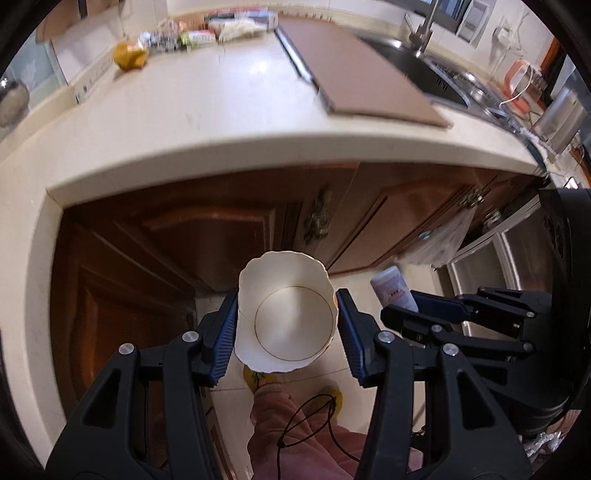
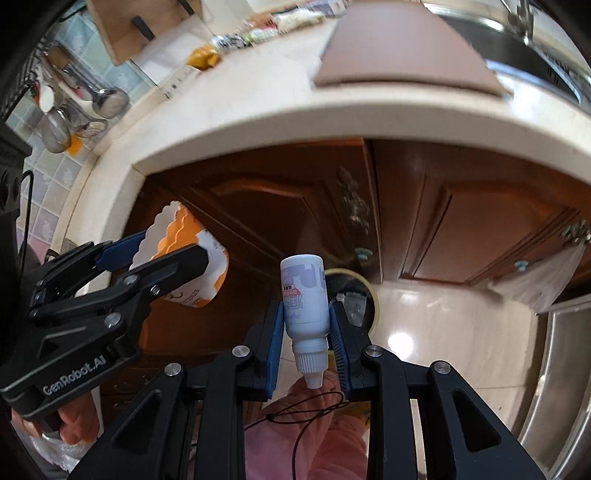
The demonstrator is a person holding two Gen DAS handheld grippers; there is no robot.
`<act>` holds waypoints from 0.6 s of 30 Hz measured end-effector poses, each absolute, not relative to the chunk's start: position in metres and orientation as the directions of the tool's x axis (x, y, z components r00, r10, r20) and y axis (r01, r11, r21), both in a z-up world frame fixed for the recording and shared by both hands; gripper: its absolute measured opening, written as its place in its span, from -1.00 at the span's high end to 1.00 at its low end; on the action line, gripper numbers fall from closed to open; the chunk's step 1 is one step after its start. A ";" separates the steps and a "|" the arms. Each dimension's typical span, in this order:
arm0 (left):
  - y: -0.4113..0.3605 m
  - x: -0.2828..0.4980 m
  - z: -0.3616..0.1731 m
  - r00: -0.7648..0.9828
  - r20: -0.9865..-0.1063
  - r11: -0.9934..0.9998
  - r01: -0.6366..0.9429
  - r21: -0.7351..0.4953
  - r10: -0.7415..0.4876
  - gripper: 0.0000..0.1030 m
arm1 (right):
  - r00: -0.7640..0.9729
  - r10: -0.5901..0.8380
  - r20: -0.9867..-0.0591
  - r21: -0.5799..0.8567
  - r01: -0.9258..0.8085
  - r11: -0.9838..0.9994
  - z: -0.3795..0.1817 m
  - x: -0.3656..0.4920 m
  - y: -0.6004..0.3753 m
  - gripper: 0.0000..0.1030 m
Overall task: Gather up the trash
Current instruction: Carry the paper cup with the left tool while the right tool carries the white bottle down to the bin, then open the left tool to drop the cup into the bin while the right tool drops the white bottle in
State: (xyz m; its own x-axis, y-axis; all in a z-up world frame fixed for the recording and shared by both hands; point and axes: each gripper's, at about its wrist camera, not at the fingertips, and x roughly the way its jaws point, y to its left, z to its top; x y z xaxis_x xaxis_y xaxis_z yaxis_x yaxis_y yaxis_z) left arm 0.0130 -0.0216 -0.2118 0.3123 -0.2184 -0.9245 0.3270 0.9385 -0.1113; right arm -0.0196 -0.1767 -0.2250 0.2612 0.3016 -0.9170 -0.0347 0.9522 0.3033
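My left gripper is shut on a paper cup with a scalloped rim, its white inside facing the camera. In the right wrist view the same cup shows orange and white outside, held in the left gripper. The right gripper is shut on a small white bottle, cap end towards the camera. That bottle and the right gripper also appear at the right of the left wrist view. Both grippers hang below the counter edge, over the floor. Beyond the bottle stands a round bin with scraps inside.
A cream counter curves overhead, carrying a brown board, a steel sink and wrappers at the back. Wooden cabinet doors face me. A plastic bag hangs from a handle. A person's pink trouser legs and slippers are below.
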 end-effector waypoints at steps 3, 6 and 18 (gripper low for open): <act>-0.021 0.014 -0.241 0.286 -0.936 0.943 0.315 -0.110 -0.205 0.08 | 0.245 0.303 -0.921 0.309 -0.013 0.951 -0.254 -0.018 -0.180 0.52; -0.021 0.018 -0.271 0.258 -0.946 0.946 0.305 -0.112 -0.195 0.08 | 0.236 0.307 -0.922 0.319 0.011 0.948 -0.282 -0.013 -0.182 0.52; -0.022 0.040 -0.381 0.147 -0.974 0.947 0.296 -0.124 -0.173 0.08 | 0.170 0.307 -0.936 0.326 0.096 0.940 -0.393 0.014 -0.186 0.52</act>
State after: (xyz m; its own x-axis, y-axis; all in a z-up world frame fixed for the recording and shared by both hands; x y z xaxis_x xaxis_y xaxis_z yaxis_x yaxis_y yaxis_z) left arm 0.0398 -0.0217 -0.3815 0.1471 -0.1733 -0.9738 0.2960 0.9471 -0.1239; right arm 0.0143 -0.1859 -0.3926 0.1704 0.3073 -0.9362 0.0960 0.9404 0.3261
